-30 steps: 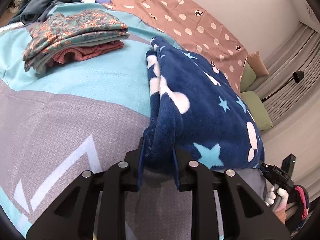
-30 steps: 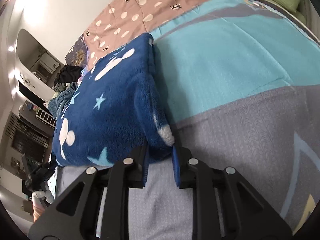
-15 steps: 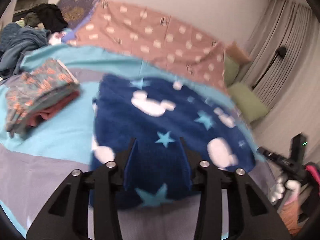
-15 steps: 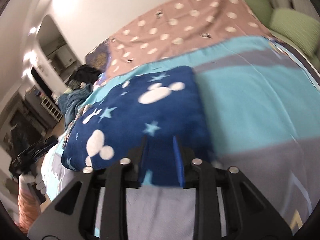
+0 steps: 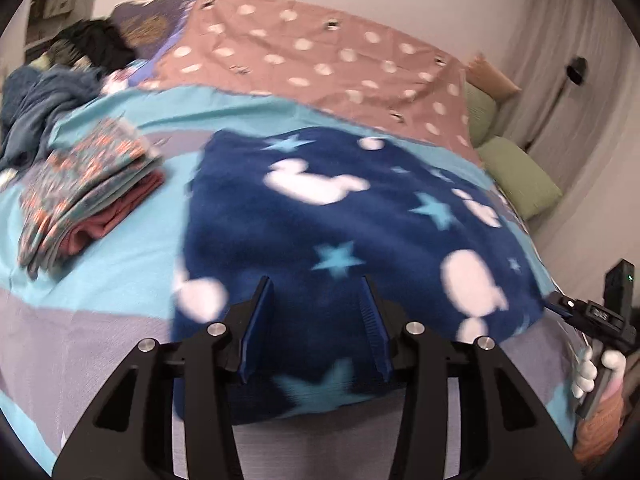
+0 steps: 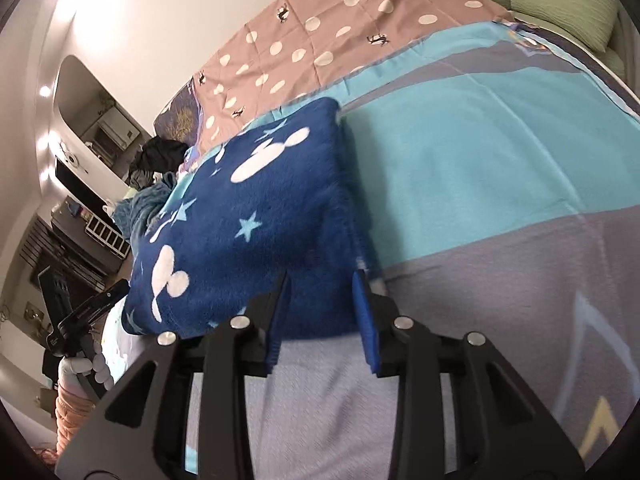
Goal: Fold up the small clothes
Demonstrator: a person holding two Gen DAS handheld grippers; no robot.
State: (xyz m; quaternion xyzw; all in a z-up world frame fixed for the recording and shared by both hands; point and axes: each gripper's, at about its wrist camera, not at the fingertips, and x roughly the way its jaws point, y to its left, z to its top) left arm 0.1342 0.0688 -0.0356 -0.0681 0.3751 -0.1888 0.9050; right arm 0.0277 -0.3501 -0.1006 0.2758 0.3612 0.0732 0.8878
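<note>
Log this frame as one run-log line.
phase: fold laid down | left gripper: open over near edge | right gripper: open at right near corner | navy fleece garment: flat on bed | folded stack: left of it

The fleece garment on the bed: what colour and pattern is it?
Navy fleece garment with white mouse-head shapes and light blue stars; the right wrist view shows it sharpest.

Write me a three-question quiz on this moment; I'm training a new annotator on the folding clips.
1. True or false: the left gripper has its jaws closed on the navy star-print fleece.
2. What lies beside the fleece, toward the pile of unfolded clothes? A) a towel B) a stack of folded clothes C) a basket
3. Fill in: the right gripper is ____.

Key: 1 false; 2 B; 3 open.
</note>
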